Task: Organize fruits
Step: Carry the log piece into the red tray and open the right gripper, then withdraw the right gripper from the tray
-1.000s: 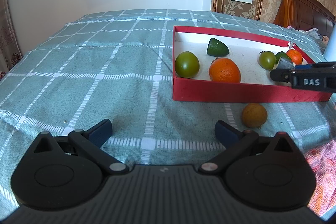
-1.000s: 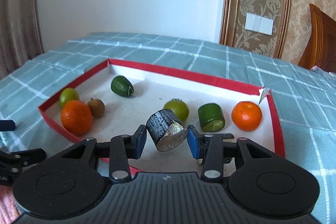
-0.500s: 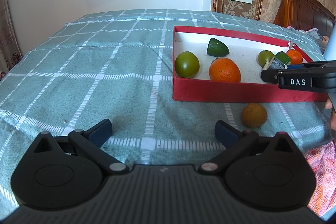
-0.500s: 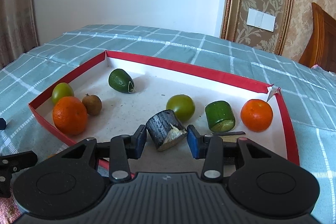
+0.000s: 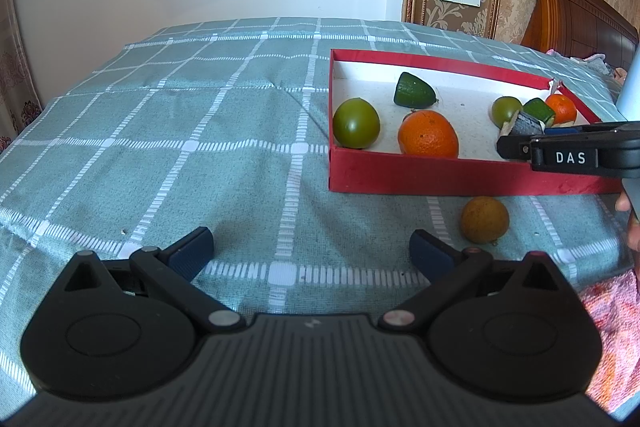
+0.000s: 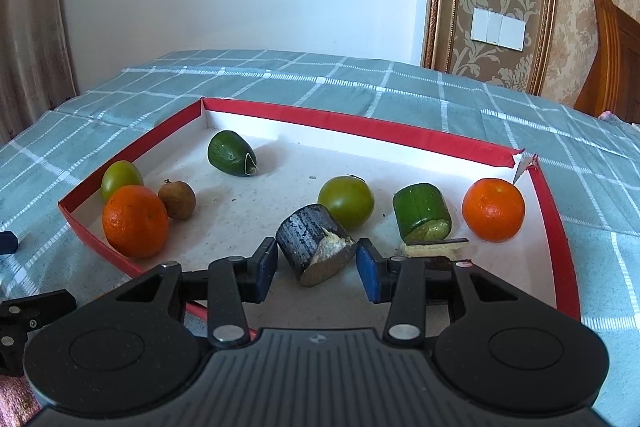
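Note:
A red box [image 6: 360, 125] with a white floor lies on the checked bedspread. It holds two oranges [image 6: 135, 221] [image 6: 493, 209], two green round fruits [image 6: 347, 201] [image 6: 121, 177], two green cut pieces [image 6: 231, 153] [image 6: 420, 209] and a small brown fruit [image 6: 177, 199]. A dark cut piece [image 6: 310, 247] rests on the box floor between the jaws of my right gripper [image 6: 316, 263]; the jaws are opening and the right pad stands clear of it. My left gripper [image 5: 312, 251] is wide open over the bedspread, holding nothing. A brown round fruit [image 5: 485, 220] lies outside the box [image 5: 440, 175], ahead of its right finger.
The teal checked bedspread [image 5: 180, 131] stretches left of the box. A wooden headboard [image 5: 580, 15] and patterned wall stand at the back right. A pink cloth [image 5: 612, 315] lies at the near right. A pale flat scrap [image 6: 434, 247] lies near the right finger.
The right gripper has come down with the dark piece onto the box floor, and its jaws have parted from it. The left gripper has not moved.

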The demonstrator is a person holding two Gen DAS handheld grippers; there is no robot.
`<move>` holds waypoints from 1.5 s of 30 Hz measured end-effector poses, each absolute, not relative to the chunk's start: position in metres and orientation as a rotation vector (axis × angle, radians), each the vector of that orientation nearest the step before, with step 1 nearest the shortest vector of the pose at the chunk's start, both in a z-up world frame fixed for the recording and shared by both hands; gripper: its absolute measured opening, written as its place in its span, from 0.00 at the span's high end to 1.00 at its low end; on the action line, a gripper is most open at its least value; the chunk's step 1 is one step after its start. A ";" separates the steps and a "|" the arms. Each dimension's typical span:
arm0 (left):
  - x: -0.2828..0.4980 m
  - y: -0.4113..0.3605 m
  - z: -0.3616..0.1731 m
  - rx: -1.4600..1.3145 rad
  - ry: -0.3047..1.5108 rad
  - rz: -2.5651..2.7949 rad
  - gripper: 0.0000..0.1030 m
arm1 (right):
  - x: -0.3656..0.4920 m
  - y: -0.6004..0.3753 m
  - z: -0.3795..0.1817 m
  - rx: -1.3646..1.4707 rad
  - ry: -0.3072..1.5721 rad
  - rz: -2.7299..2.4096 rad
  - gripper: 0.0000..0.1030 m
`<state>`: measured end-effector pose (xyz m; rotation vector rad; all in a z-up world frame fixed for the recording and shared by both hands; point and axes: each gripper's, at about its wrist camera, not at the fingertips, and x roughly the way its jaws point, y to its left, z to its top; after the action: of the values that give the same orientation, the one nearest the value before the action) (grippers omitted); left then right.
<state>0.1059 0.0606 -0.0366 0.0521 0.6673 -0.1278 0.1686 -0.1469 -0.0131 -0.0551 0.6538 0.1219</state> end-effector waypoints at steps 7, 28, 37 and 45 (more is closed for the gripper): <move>0.106 0.061 -0.037 0.052 0.667 -0.128 0.00 | 0.165 -0.162 -0.013 0.013 0.660 0.111 0.32; 0.105 0.061 -0.037 0.056 0.665 -0.124 0.00 | 0.083 -0.182 0.007 -0.036 0.474 0.107 0.20; 0.088 0.041 -0.033 0.033 0.634 -0.184 0.00 | 0.056 -0.202 -0.001 -0.024 0.494 0.155 0.14; 0.090 0.027 -0.026 -0.018 0.632 -0.232 0.00 | 0.066 -0.215 -0.010 0.050 0.600 0.124 0.10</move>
<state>0.0898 0.0273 -0.0257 -0.0177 0.6322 -0.2322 0.0664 -0.2150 -0.0096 0.0504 0.5996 0.1238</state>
